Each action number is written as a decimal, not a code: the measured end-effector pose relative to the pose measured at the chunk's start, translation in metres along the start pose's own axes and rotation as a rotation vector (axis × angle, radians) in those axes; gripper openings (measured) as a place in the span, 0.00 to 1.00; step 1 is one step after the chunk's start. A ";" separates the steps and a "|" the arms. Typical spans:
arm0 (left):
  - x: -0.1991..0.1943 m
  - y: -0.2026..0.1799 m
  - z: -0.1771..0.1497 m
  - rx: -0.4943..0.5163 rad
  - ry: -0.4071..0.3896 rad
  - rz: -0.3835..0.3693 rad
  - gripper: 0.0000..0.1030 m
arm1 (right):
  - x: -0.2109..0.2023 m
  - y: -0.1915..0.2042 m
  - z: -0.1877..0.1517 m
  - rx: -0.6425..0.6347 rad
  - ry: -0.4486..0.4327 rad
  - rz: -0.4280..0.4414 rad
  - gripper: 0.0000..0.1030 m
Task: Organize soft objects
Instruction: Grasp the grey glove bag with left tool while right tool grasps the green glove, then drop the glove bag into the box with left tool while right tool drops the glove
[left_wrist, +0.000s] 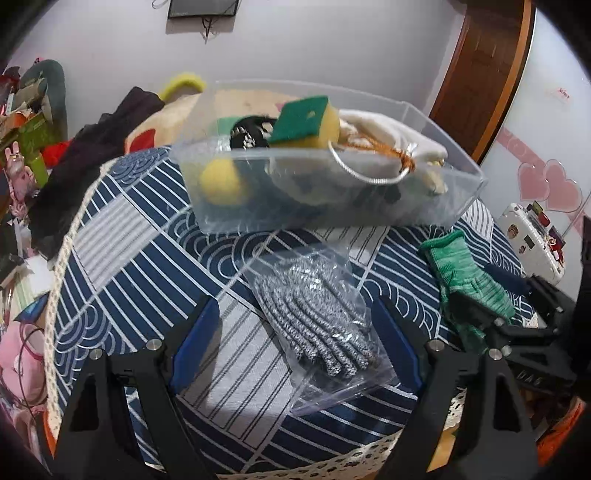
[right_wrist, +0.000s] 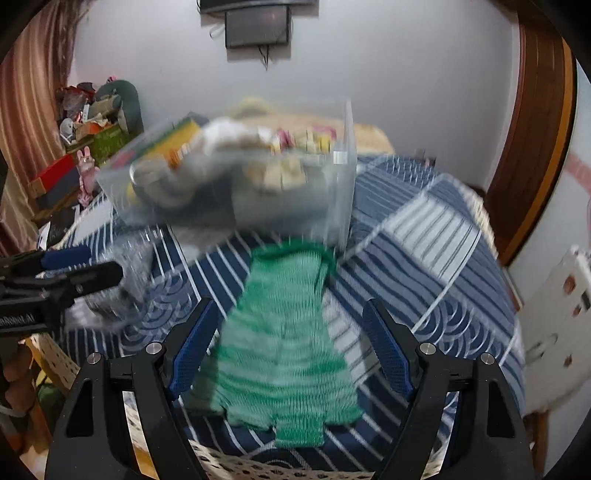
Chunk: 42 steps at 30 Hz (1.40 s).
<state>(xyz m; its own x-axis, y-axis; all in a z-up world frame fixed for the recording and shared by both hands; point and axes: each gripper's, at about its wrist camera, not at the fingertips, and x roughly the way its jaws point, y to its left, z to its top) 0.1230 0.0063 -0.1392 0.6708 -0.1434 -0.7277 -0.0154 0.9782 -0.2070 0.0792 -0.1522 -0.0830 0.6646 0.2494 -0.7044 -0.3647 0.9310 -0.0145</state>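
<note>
A clear plastic bin (left_wrist: 469, 184) stands at the back of the table and holds sponges, a white cloth pouch and other soft items; it also shows blurred in the right wrist view (right_wrist: 340, 206). A pair of grey knit gloves in a clear bag (left_wrist: 317, 325) lies between the fingers of my open left gripper (left_wrist: 295, 343). A green knit glove (right_wrist: 280, 354) lies flat between the fingers of my open right gripper (right_wrist: 288, 347); in the left wrist view the glove (left_wrist: 461, 273) lies at the right with the right gripper (left_wrist: 480, 317) over it.
The table has a blue and white patterned cloth (left_wrist: 140, 236) with a lace edge. Dark clothes (left_wrist: 85, 162) and a plush toy (left_wrist: 155, 125) lie behind the bin at the left. A white case (left_wrist: 532, 240) stands at the right. The left gripper (right_wrist: 74, 277) shows at the left of the right wrist view.
</note>
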 end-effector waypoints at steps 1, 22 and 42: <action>0.002 -0.001 -0.001 0.000 0.005 -0.002 0.82 | 0.005 -0.001 -0.003 0.004 0.020 0.009 0.76; -0.015 -0.008 -0.015 0.044 -0.054 -0.035 0.25 | -0.015 0.011 -0.005 -0.018 -0.044 0.076 0.16; -0.085 -0.003 0.039 0.070 -0.320 0.023 0.25 | -0.059 0.008 0.049 -0.034 -0.290 0.053 0.16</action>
<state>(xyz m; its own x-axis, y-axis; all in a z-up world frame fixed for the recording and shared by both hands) 0.0954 0.0212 -0.0511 0.8698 -0.0775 -0.4872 0.0105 0.9903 -0.1389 0.0688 -0.1465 -0.0069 0.8006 0.3680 -0.4729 -0.4225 0.9063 -0.0101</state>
